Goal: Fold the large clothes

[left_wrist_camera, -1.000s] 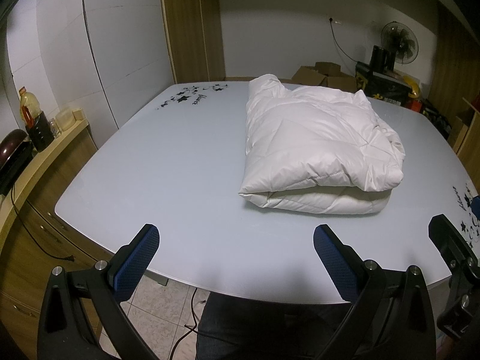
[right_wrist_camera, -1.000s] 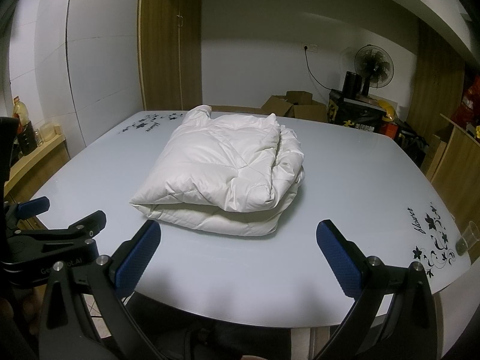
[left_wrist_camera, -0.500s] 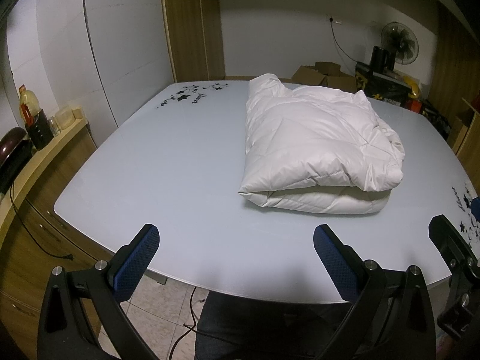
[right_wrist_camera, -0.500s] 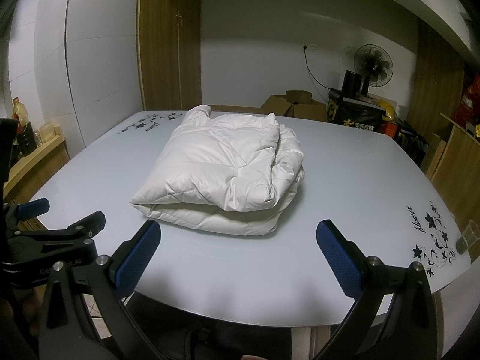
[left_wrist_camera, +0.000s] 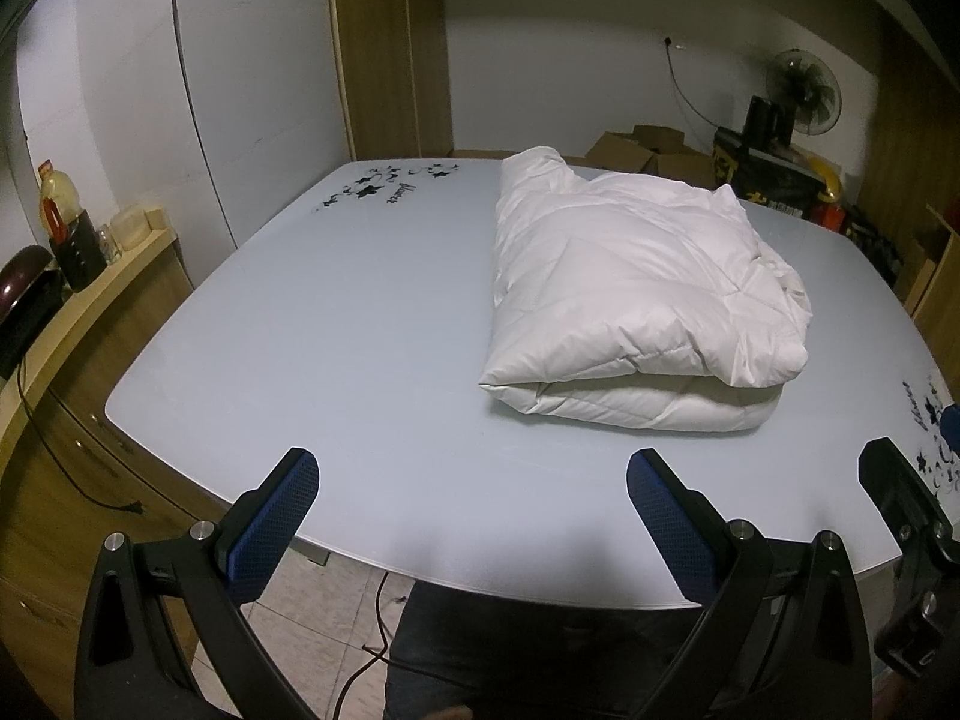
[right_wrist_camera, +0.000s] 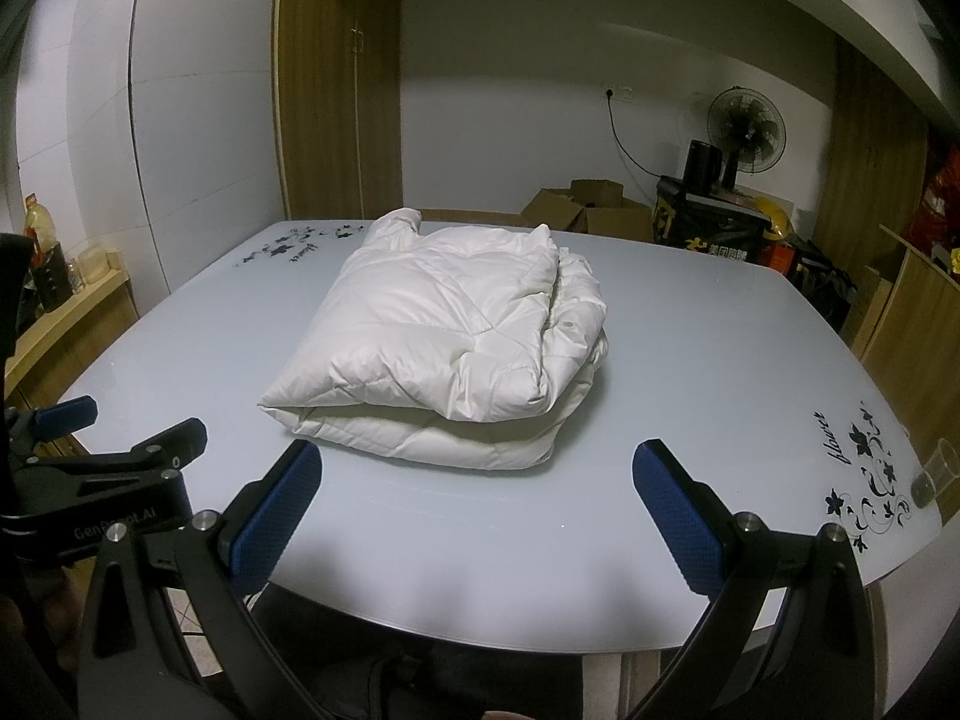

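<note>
A white puffy down jacket lies folded into a thick bundle on the pale glass table. It also shows in the right wrist view, near the table's middle. My left gripper is open and empty, held back over the table's near edge, left of the bundle. My right gripper is open and empty, held over the near edge in front of the bundle. Neither touches the jacket. The left gripper's body shows at the left of the right wrist view.
A wooden sideboard with a bottle and jars stands left of the table. Cardboard boxes, a black crate and a fan stand behind it. A clear cup sits at the table's right edge.
</note>
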`<state>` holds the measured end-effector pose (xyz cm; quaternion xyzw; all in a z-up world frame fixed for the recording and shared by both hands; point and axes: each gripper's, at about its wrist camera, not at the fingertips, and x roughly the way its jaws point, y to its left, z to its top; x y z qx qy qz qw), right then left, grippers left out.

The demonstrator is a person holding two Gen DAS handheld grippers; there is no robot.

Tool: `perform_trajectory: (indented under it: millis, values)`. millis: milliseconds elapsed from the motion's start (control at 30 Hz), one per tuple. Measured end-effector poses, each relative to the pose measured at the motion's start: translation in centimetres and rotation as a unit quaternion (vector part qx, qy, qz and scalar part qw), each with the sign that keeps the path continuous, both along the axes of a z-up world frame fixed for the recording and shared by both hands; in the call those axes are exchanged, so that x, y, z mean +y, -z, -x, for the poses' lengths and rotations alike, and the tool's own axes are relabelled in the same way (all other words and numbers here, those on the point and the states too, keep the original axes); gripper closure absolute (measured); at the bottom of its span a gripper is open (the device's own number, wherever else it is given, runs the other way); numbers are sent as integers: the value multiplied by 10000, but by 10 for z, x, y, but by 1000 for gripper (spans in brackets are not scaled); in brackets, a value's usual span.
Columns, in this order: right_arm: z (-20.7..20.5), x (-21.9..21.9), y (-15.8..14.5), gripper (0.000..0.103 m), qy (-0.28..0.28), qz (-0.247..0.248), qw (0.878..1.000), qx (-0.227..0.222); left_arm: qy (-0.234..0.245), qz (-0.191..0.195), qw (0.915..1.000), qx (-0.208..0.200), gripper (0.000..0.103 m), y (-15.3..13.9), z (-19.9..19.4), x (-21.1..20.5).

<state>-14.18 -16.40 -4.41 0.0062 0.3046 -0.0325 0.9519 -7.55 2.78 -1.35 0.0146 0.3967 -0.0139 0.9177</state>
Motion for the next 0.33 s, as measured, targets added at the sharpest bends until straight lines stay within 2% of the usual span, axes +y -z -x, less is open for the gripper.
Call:
perform_trajectory:
  millis: [333]
  values:
    - [1, 0, 0, 0, -3, -1, 10000, 11, -37, 74, 9999, -106, 0, -4, 1, 3]
